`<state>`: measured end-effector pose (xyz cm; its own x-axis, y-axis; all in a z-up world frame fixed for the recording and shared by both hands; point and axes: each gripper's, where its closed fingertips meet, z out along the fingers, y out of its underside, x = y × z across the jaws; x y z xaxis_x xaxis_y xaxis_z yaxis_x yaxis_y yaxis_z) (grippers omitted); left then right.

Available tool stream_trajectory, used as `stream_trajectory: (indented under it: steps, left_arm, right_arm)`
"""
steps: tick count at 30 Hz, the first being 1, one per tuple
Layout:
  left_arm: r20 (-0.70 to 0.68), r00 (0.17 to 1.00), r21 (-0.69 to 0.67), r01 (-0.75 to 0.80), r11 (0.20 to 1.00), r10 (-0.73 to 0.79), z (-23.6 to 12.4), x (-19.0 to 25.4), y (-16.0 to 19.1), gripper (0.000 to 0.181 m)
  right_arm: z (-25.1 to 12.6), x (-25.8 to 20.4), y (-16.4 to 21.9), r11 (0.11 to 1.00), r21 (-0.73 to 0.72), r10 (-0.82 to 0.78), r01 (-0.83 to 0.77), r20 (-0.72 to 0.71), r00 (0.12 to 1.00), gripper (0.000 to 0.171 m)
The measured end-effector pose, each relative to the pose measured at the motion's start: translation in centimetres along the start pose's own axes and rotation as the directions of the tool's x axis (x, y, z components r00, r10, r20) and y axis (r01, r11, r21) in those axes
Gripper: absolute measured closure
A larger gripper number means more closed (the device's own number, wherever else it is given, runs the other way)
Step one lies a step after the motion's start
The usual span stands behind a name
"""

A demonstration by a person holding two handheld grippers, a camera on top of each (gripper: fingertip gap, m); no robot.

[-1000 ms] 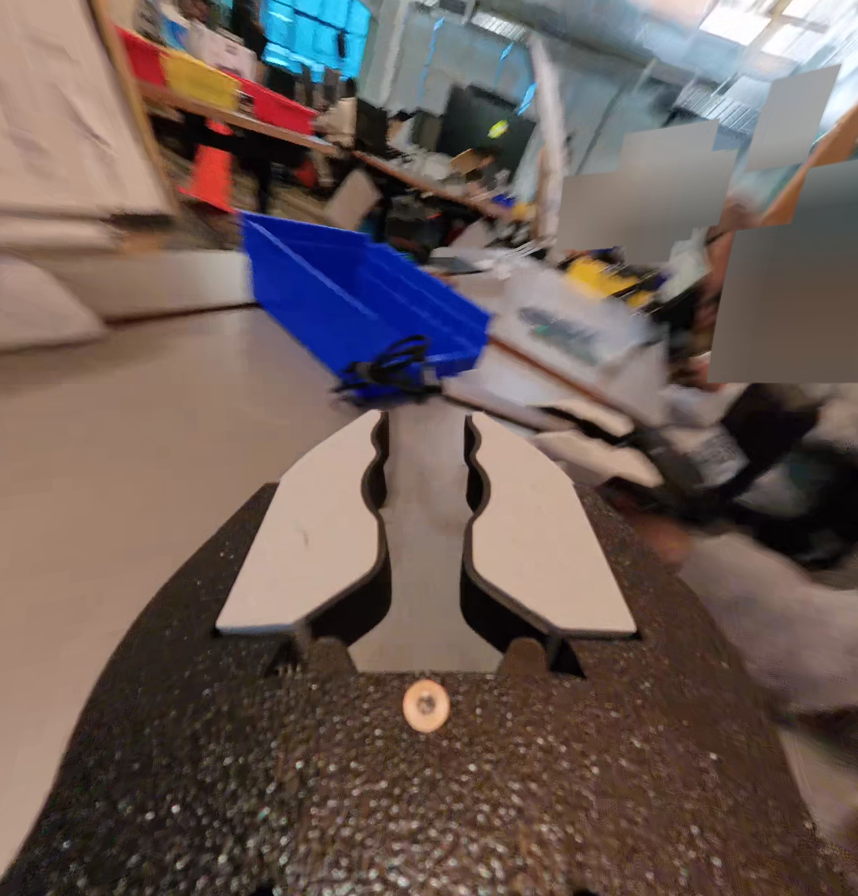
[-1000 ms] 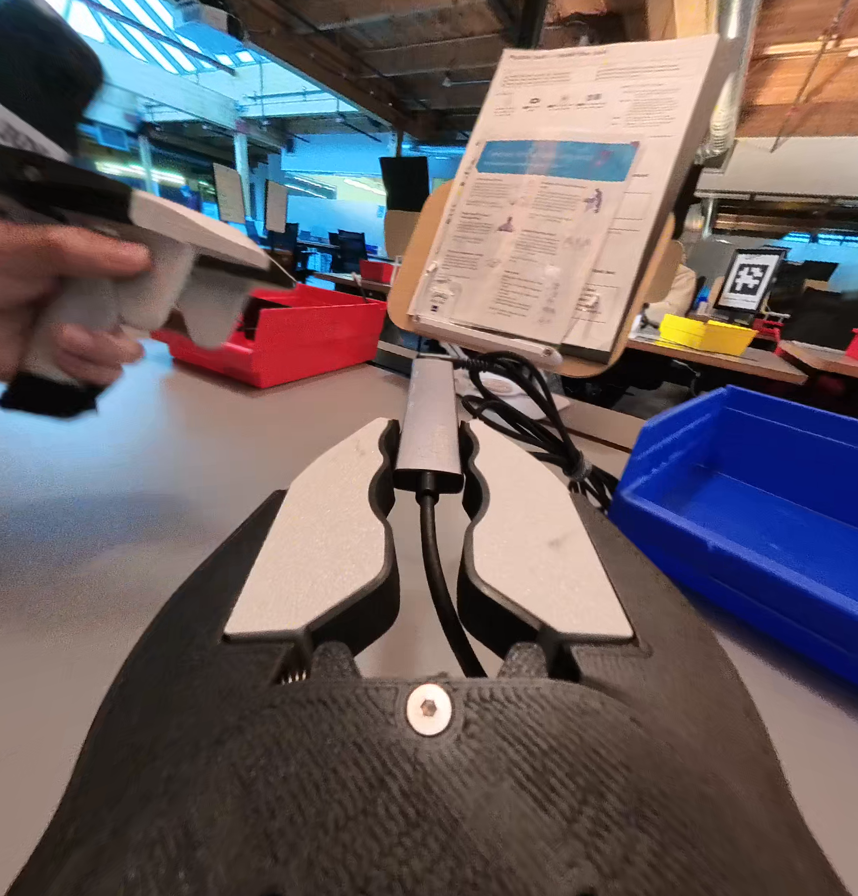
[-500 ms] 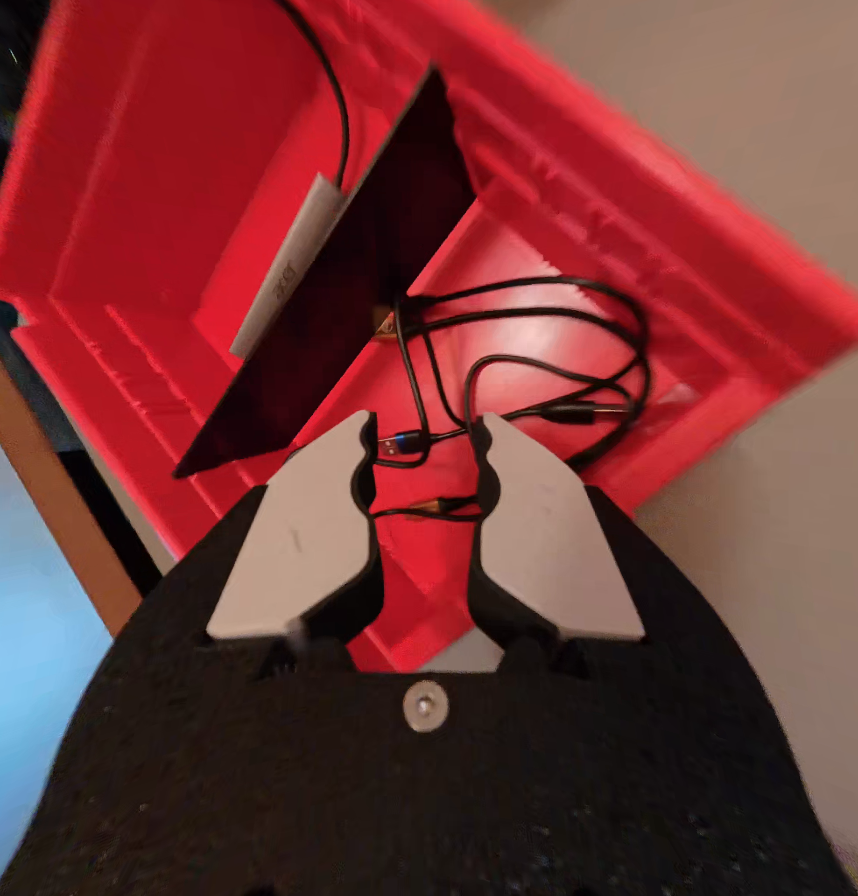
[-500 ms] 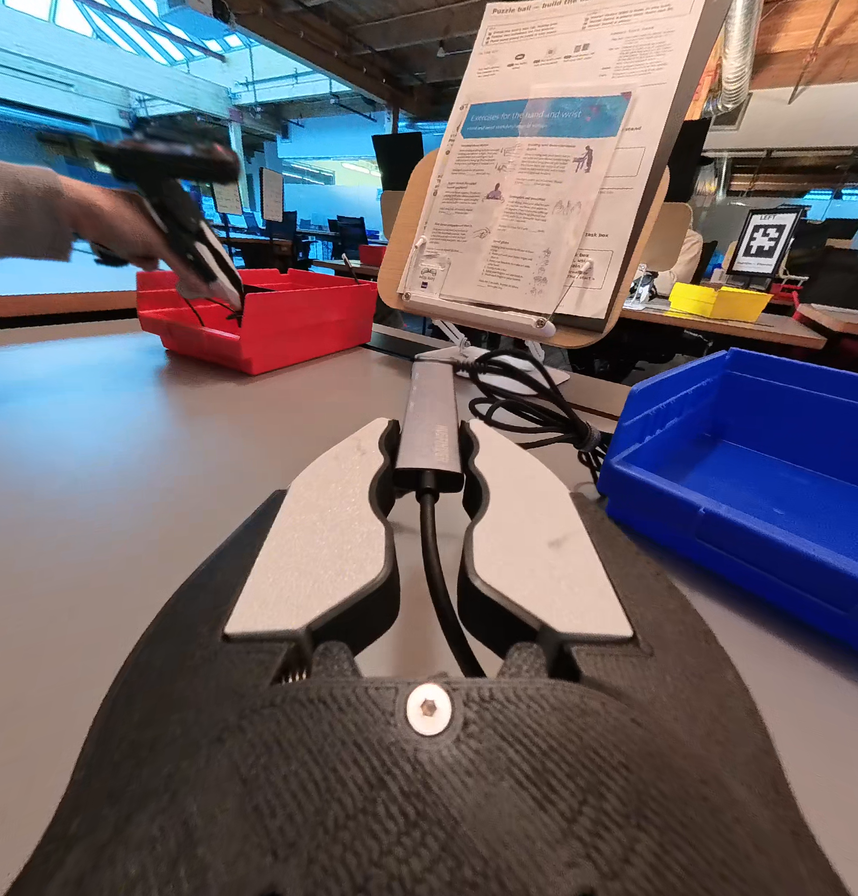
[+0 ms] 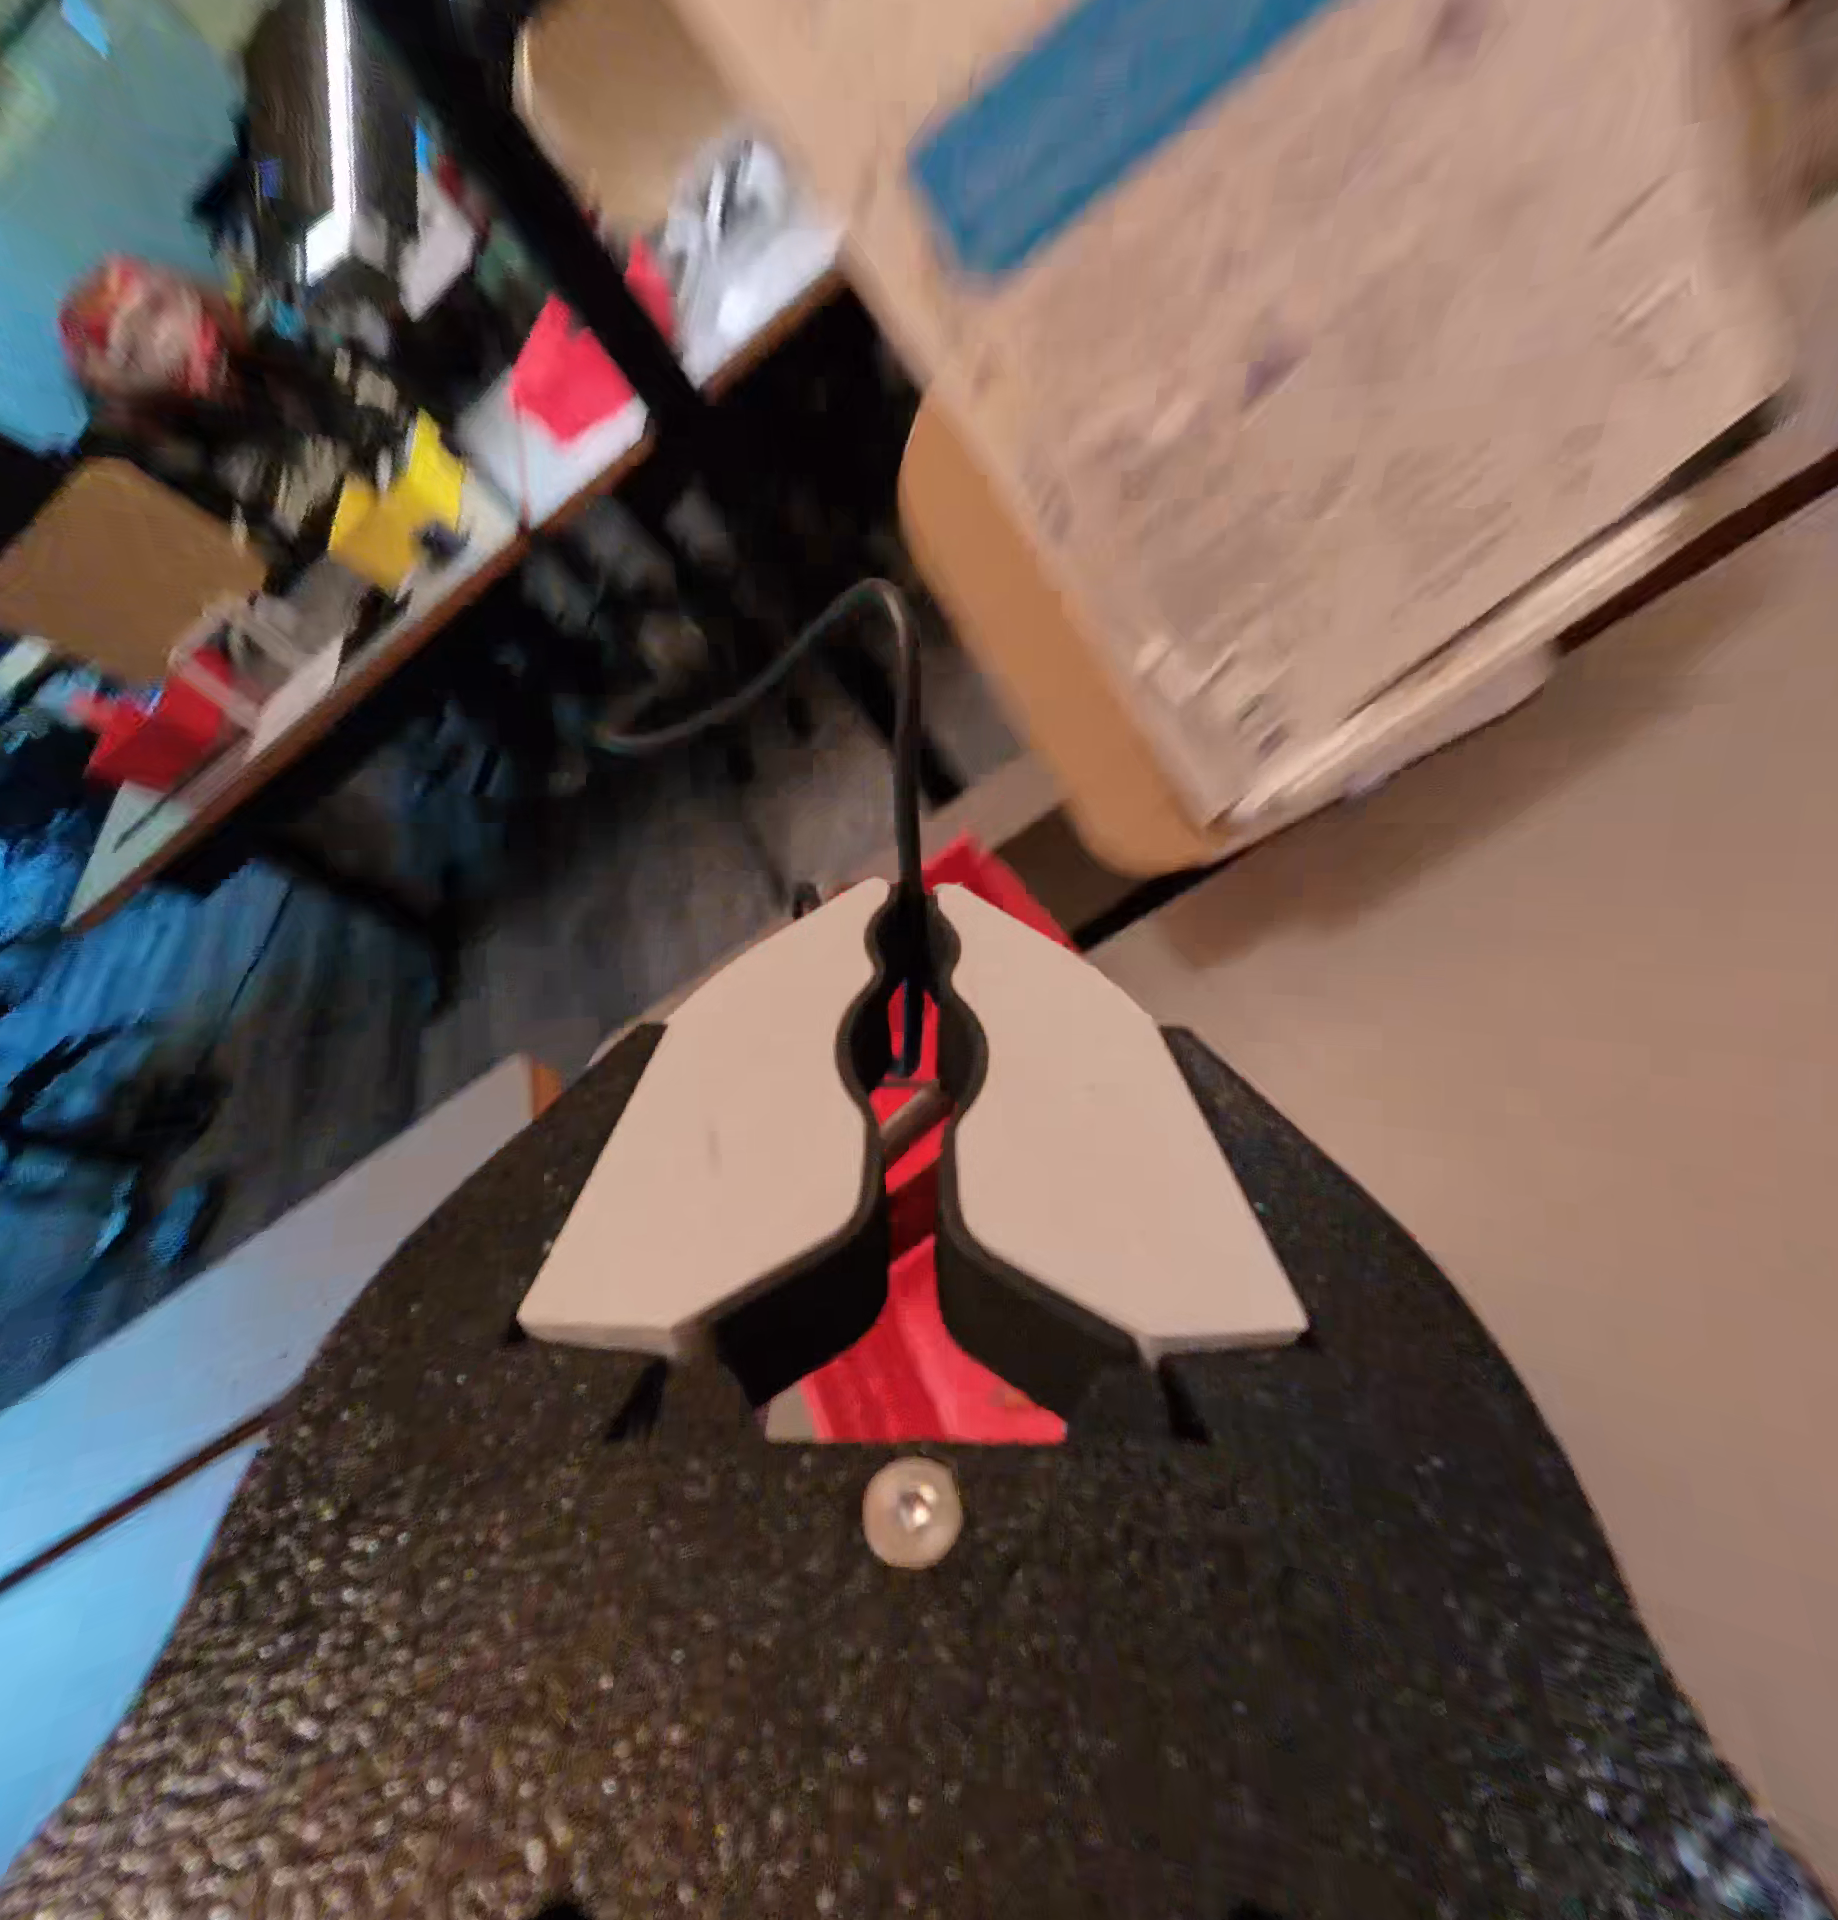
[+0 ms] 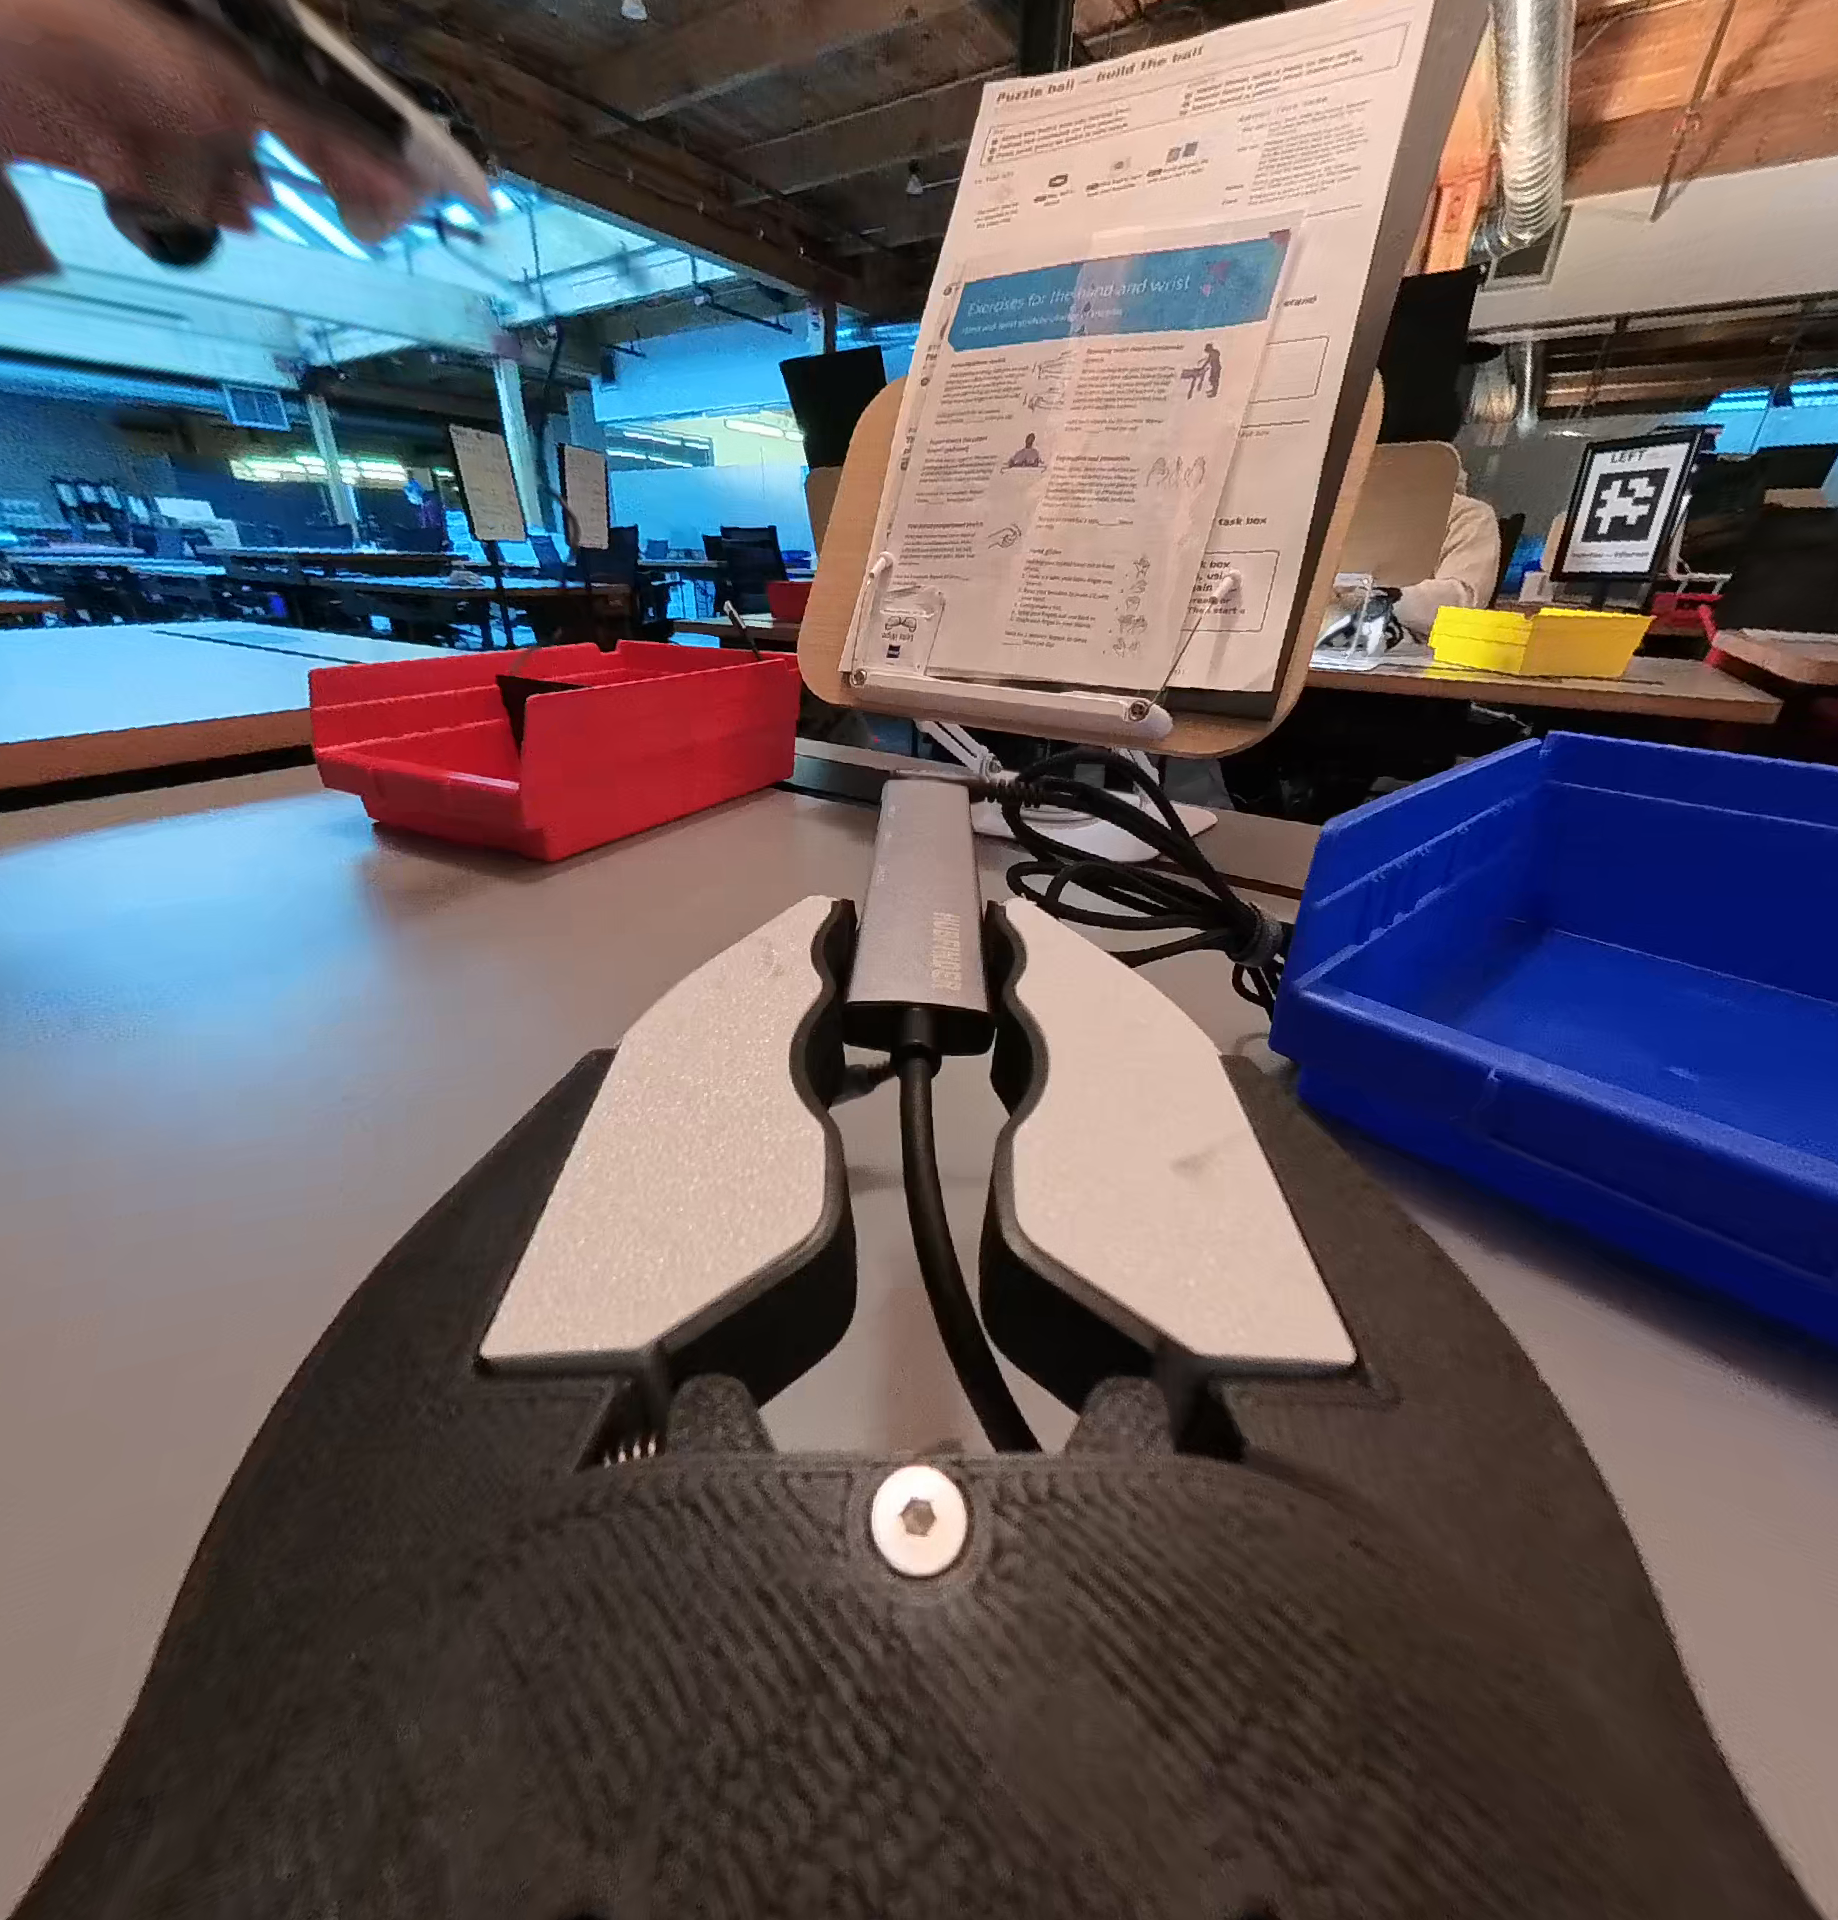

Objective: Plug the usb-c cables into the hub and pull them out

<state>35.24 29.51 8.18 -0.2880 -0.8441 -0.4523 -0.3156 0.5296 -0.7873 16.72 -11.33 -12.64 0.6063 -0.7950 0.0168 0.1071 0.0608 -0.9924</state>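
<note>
**Two grippers, one on a cable and one on the hub**

We hold two grippers. Nearest in the right wrist view, the right gripper (image 6: 917, 914) rests low over the grey table (image 6: 219, 1039). Its two fingers are closed part way onto the near end of one slim grey hub (image 6: 920, 904), which lies flat and points away from us. The hub's own black lead (image 6: 936, 1226) runs back between the fingers toward the camera.

Just past the hub to the right we count one bundle of black cables (image 6: 1133, 873) on the table, touching the front corner of one blue bin (image 6: 1621, 997). To the left and farther off stands one red bin (image 6: 572, 748) with a dark divider inside. Behind the hub rises one document stand (image 6: 1112, 436) holding printed sheets. Far back, one yellow bin (image 6: 1538, 639) sits on another table. At the top left, blurred and high above the table, we see a hand (image 6: 156, 125) with the left gripper (image 6: 406, 135).

The left wrist view is motion-blurred. It alone shows the left gripper (image 5: 910, 914) with its fingers pressed almost together, pinching one thin black usb-c cable (image 5: 904, 748) at the tips. The cable rises from the tips and curves left. We cannot make out its plug. Red plastic of the bin (image 5: 915, 1351) shows below through the gap between the fingers, and the stand (image 5: 1310, 416) fills the upper right. The hub and blue bin appear only in the right wrist view.
</note>
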Motion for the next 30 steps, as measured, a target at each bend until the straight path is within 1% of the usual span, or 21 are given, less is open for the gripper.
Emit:
stream_trajectory:
  steps: [1, 3, 5, 7, 9, 11, 13, 16, 19, 21, 22, 24, 26, 28, 30]
  left_arm:
    - [-0.045, 0.999, 0.072, 0.01, 0.997, -0.007, -1.9, 1.2, -2.5, 0.18]
    - [-0.159, 0.987, 0.183, 0.034, 0.982, -0.004, -4.8, 4.5, -6.0, 0.18]
    - [-0.253, 0.967, 0.242, 0.046, 0.969, 0.017, -6.5, 8.0, -7.8, 0.18]
    - [-0.299, 0.952, 0.31, 0.033, 0.95, 0.065, -7.8, 11.0, -9.4, 0.18]
    - [-0.315, 0.946, 0.348, 0.035, 0.937, 0.081, -8.8, 12.9, -11.1, 0.18]
    - [-0.275, 0.956, 0.403, 0.022, 0.915, 0.098, -10.1, 13.0, -13.9, 0.18]
    - [-0.225, 0.97, 0.452, 0.023, 0.892, 0.089, -11.8, 11.9, -17.3, 0.18]
    - [-0.205, 0.977, 0.512, 0.056, 0.857, 0.059, -14.5, 10.4, -22.1, 0.18]
    - [-0.177, 0.983, 0.56, 0.059, 0.827, 0.05, -16.6, 9.6, -25.6, 0.179]
    - [-0.176, 0.983, 0.579, 0.063, 0.813, 0.049, -17.6, 9.7, -27.1, 0.18]
    - [-0.186, 0.981, 0.581, 0.067, 0.811, 0.052, -17.8, 10.1, -27.5, 0.18]
    - [-0.201, 0.977, 0.563, 0.054, 0.825, 0.073, -17.2, 11.4, -27.1, 0.179]
    - [-0.246, 0.962, 0.545, 0.036, 0.838, 0.118, -15.8, 14.0, -25.2, 0.18]
    - [-0.274, 0.945, 0.525, -0.009, 0.851, 0.18, -13.5, 17.3, -21.4, 0.18]
    - [-0.298, 0.914, 0.518, -0.089, 0.851, 0.277, -11.1, 20.9, -16.2, 0.18]
  right_arm:
    - [-0.1, 0.1, -0.1, 1.0, 0.007, 0.009, -0.009, -0.002, 1.0, 0.147]
    - [-0.2, 0.3, -0.2, 0.999, 0.021, 0.025, -0.025, -0.006, 1.0, 0.147]
    - [-0.3, 0.4, -0.3, 0.999, 0.029, 0.04, -0.04, -0.003, 0.999, 0.147]
    - [-0.5, 0.5, -0.4, 0.998, 0.035, 0.049, -0.049, -0.002, 0.999, 0.147]
    - [-0.7, 0.6, -0.5, 0.997, 0.045, 0.07, -0.069, -0.002, 0.998, 0.147]
    - [-0.9, 0.8, -0.7, 0.994, 0.055, 0.093, -0.093, 0.002, 0.996, 0.147]
    - [-1.1, 1.0, -0.8, 0.992, 0.066, 0.109, -0.109, 0.001, 0.994, 0.147]
    - [-1.1, 1.1, -0.8, 0.991, 0.066, 0.114, -0.114, 0.007, 0.993, 0.147]
    - [-1.1, 1.1, -0.8, 0.991, 0.068, 0.117, -0.118, 0.012, 0.993, 0.147]
    - [-1.2, 1.2, -0.9, 0.989, 0.075, 0.126, -0.126, 0.01, 0.992, 0.147]
    - [-1.3, 1.3, -0.9, 0.989, 0.075, 0.13, -0.131, 0.011, 0.991, 0.147]
    - [-1.4, 1.4, -0.9, 0.988, 0.077, 0.133, -0.133, 0.01, 0.991, 0.147]
    - [-1.5, 1.7, -1.0, 0.987, 0.079, 0.137, -0.137, 0.003, 0.991, 0.147]
    - [-1.7, 2.2, -1.1, 0.986, 0.085, 0.146, -0.144, -0.018, 0.989, 0.147]
    - [-2.0, 2.6, -1.0, 0.986, 0.085, 0.148, -0.145, -0.031, 0.988, 0.147]
